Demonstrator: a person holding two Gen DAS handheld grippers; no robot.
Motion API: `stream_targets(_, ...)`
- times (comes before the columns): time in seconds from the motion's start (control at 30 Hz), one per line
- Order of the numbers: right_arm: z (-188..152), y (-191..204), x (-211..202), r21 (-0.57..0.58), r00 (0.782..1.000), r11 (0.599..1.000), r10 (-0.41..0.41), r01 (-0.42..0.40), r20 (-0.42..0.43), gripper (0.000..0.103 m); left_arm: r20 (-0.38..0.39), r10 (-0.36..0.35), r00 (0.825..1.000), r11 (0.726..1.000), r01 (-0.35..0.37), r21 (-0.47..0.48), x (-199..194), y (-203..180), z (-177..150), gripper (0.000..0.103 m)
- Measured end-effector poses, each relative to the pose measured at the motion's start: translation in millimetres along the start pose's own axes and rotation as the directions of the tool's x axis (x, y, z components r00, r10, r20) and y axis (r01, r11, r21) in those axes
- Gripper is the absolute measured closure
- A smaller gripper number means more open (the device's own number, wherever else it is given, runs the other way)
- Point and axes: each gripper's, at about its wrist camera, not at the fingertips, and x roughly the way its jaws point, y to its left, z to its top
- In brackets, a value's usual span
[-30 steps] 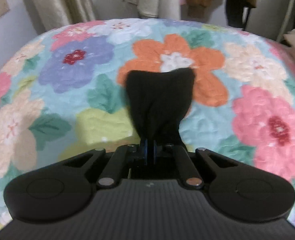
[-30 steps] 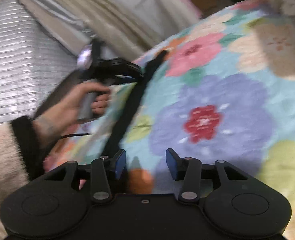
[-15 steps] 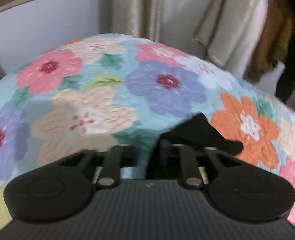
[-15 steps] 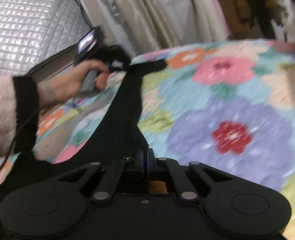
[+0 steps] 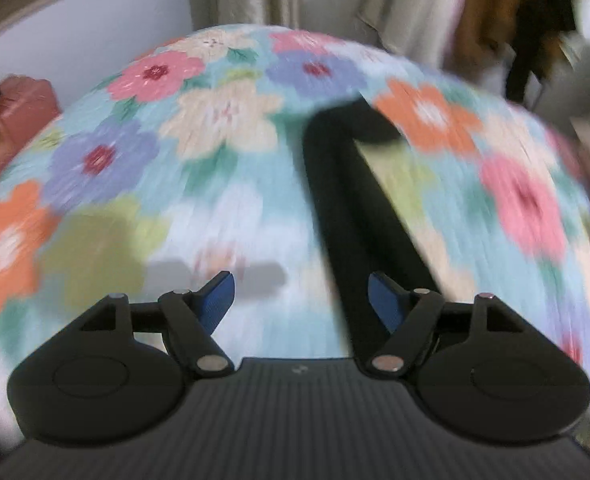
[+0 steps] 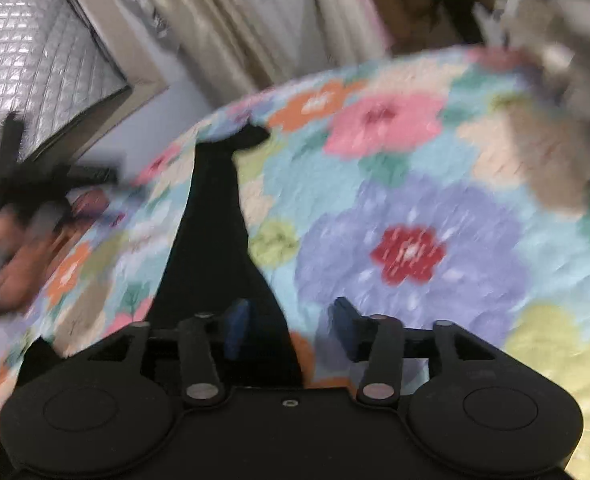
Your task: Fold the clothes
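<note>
Black garment [image 5: 359,216], long and narrow, laid out flat on the flowered bedspread [image 5: 199,184]; in the left wrist view running from the lower centre of the frame, just inside the right finger, up to a bent end at upper centre. In the right wrist view [image 6: 211,240], widening from a thin tip at upper left down to the bottom centre, passing under the left finger.

Left hand-held gripper [image 5: 301,300] spread wide, gripping nothing, cloth beside one pad rather than between both. Right hand-held gripper [image 6: 291,324] also parted, cloth lying below its left pad, not pinched. Heavy blur in both views, so contact between pads and cloth impossible to settle.

Likely step: garment released and stretched out straight, ready for a fold. Next move probably: choosing one end of the strip, closing on an edge, carrying it over toward the other end. Needs a clean pinch of cloth alone, not bedspread, and both ends kept aligned. Exact kind of garment unclear.
</note>
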Motion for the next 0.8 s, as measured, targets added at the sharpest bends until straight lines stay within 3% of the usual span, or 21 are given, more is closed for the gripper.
stream_targets(0.07, 0.8, 13.5, -19.8, -0.004, 1.0, 1.0, -0.011, 0.011, 0.013, 0.047, -0.019, 0.008, 1.0, 0.999, -0.007, 0.051, -46.6, -9.1, -44.7, 0.027)
stream_targets(0.2, -16.2, 45.5, -58.0, 0.013, 0.998, 0.999, -0.04, 0.04, -0.047, 0.045, -0.014, 0.058, 0.998, 0.992, -0.056, 0.115, -134.2, -15.9, -134.8, 0.018)
stream_targets(0.4, -81.2, 84.1, -126.3, 0.064, 0.986, 0.992, 0.114, -0.107, -0.12, 0.044, -0.052, 0.076, 0.996, 0.996, -0.074, 0.044, -224.6, 7.8, -252.5, 0.017)
stream_targets(0.53, -127.5, 117.0, -159.0, 0.03, 0.96, 0.982, 0.189, -0.187, -0.206, 0.044, -0.113, 0.08, 0.99, 0.996, -0.075, 0.045, -259.2, 23.0, -315.9, 0.017)
stream_targets(0.7, -187.9, 162.1, -192.7, -0.165, 0.923, 0.957, 0.171, -0.238, -0.344, 0.043, -0.208, 0.102, 0.973, 0.991, -0.082, 0.104, -274.3, 27.3, -379.7, 0.017)
stream_targets(0.8, -217.6, 169.0, -207.4, -0.173, 0.89, 0.951, 0.161, -0.255, -0.426, 0.043, -0.242, 0.07, 0.968, 0.992, -0.041, 0.122, -286.2, 26.7, -410.1, 0.017)
